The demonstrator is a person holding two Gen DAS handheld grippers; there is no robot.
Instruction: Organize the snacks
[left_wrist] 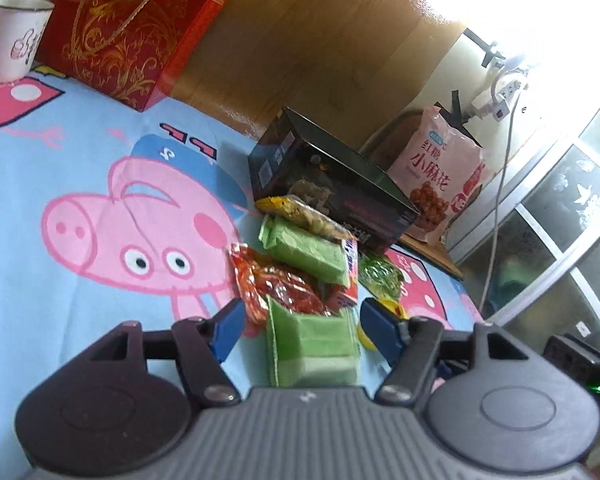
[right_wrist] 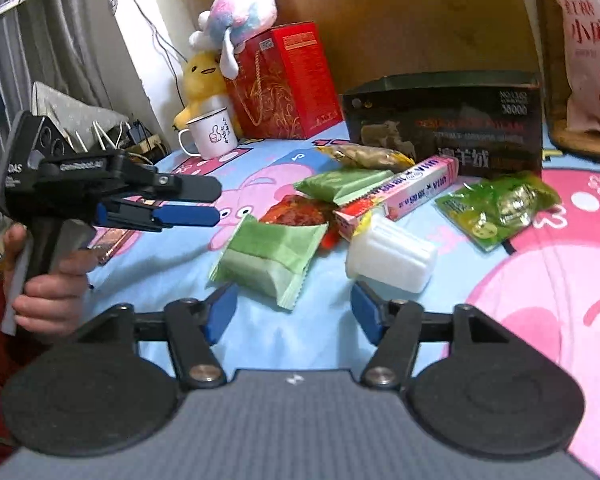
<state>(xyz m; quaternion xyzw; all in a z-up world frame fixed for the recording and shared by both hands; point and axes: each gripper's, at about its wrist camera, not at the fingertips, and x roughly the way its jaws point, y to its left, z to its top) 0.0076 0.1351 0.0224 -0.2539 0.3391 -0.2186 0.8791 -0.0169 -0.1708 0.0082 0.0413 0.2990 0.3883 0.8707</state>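
A heap of snacks lies on the blue pig-print cloth (left_wrist: 60, 168). A green wafer pack (left_wrist: 314, 346) (right_wrist: 274, 254) lies between my left gripper's (left_wrist: 304, 326) open fingers, untouched as far as I can tell. Beyond it lie a red snack bag (left_wrist: 278, 286) (right_wrist: 296, 210), a second green pack (left_wrist: 306, 248) (right_wrist: 346, 184), a yellow nut bag (left_wrist: 308, 214) (right_wrist: 366, 156), a pink candy box (right_wrist: 400, 194) and a green candy bag (right_wrist: 500, 208) (left_wrist: 380, 272). My right gripper (right_wrist: 294, 312) is open, just short of the near green pack and a white ridged tub (right_wrist: 392, 258). The left gripper also shows in the right wrist view (right_wrist: 216, 202).
A dark box (left_wrist: 332, 184) (right_wrist: 448, 124) stands behind the heap, a pink bag (left_wrist: 444, 180) (right_wrist: 588, 48) beside it. A red gift box (left_wrist: 136, 28) (right_wrist: 284, 80), white mug (left_wrist: 14, 36) (right_wrist: 210, 134) and plush toys (right_wrist: 236, 8) stand at the far side.
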